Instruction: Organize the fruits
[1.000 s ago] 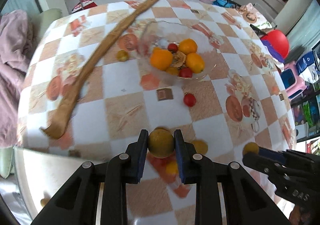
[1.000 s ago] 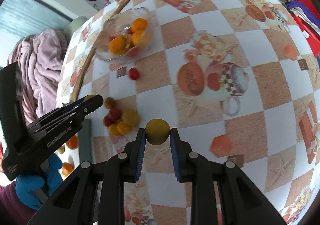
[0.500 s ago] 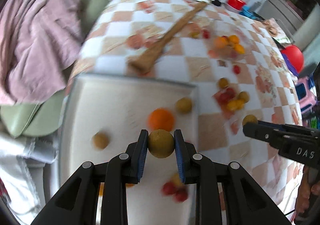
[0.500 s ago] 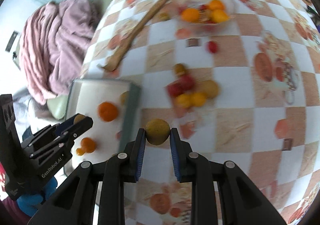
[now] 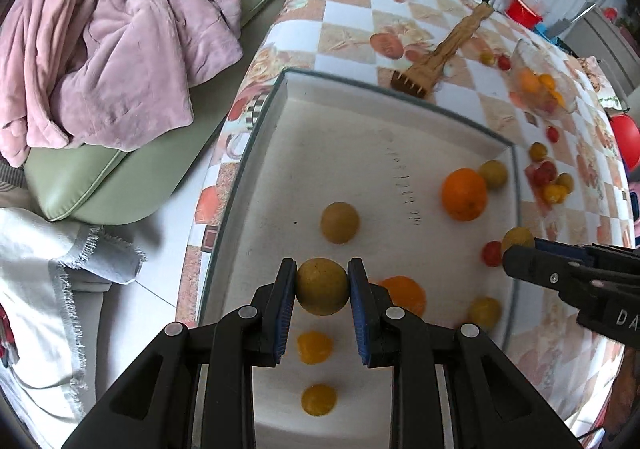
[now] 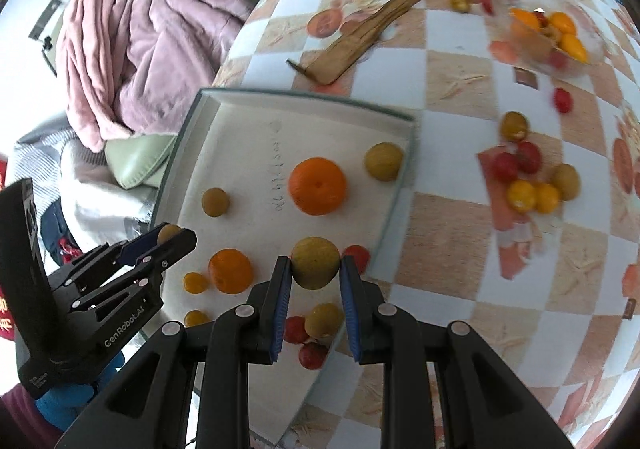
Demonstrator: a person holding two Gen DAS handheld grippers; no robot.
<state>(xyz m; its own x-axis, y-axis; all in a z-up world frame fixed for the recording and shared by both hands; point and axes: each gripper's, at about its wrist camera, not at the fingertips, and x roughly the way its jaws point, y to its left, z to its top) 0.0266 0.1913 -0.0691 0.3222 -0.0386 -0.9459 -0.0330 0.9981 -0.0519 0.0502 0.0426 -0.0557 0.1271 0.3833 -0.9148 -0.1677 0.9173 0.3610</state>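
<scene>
Fruits lie scattered in the white tray (image 5: 400,153): a big orange (image 5: 464,194), smaller yellow-green ones and cherry tomatoes, with free floor toward its far-left corner. The left gripper (image 5: 322,286) clamps a yellow-green fruit (image 5: 322,286) above the tray's near part. The right gripper (image 6: 315,264) clamps another yellow-green fruit (image 6: 315,264) over the tray's right rim, beside a cherry tomato (image 6: 357,258).

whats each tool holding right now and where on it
The left tool pinches a round yellow-green fruit across its middle; the right tool pinches another yellow-green fruit the same way.
</scene>
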